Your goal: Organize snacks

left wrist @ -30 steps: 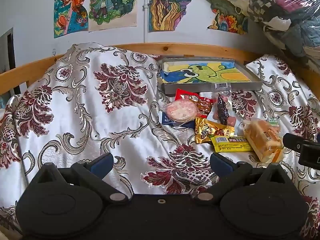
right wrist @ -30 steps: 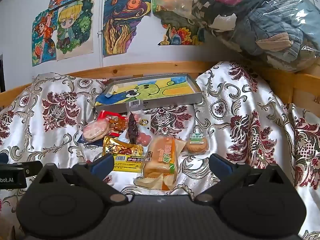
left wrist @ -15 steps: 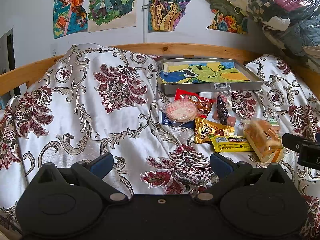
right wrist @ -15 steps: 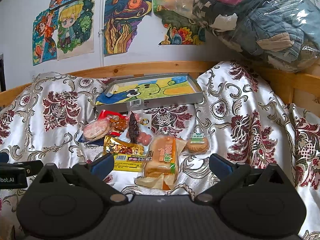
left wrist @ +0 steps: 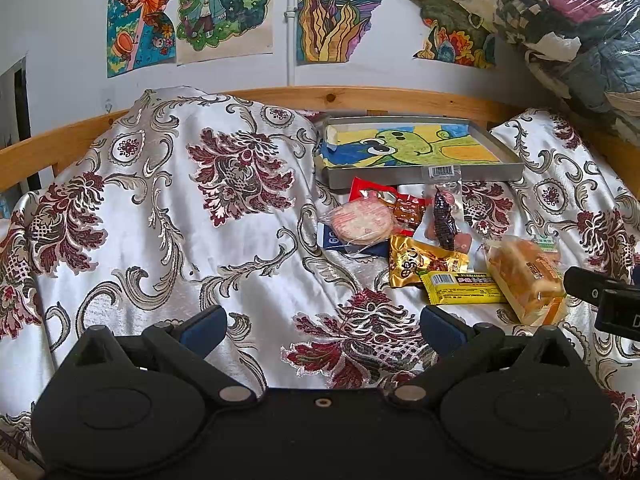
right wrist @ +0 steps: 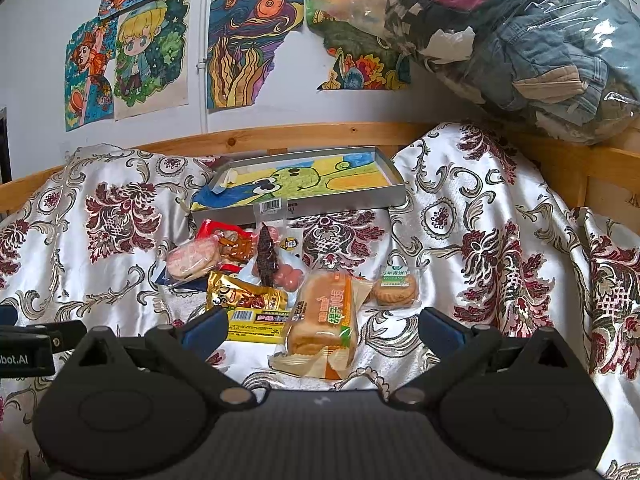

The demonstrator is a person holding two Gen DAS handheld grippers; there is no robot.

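Several snack packets lie in a loose pile on a patterned silver-and-maroon cloth. Among them are a wrapped bread loaf, a yellow bar, a gold packet, a pink round cake, a dark sausage pack and a round biscuit. Behind them rests a grey metal tray lined with a green cartoon drawing. My right gripper is open just short of the loaf. My left gripper is open over bare cloth, left of the pile.
A wooden rail runs behind the cloth, under a wall of drawings. A plastic bag of clothes bulges at the upper right. Open cloth spreads to the left of the snacks. The right gripper's body shows at the left view's right edge.
The right wrist view has edged slightly closer to the snack pile. Both grippers stay open and no snack has moved.
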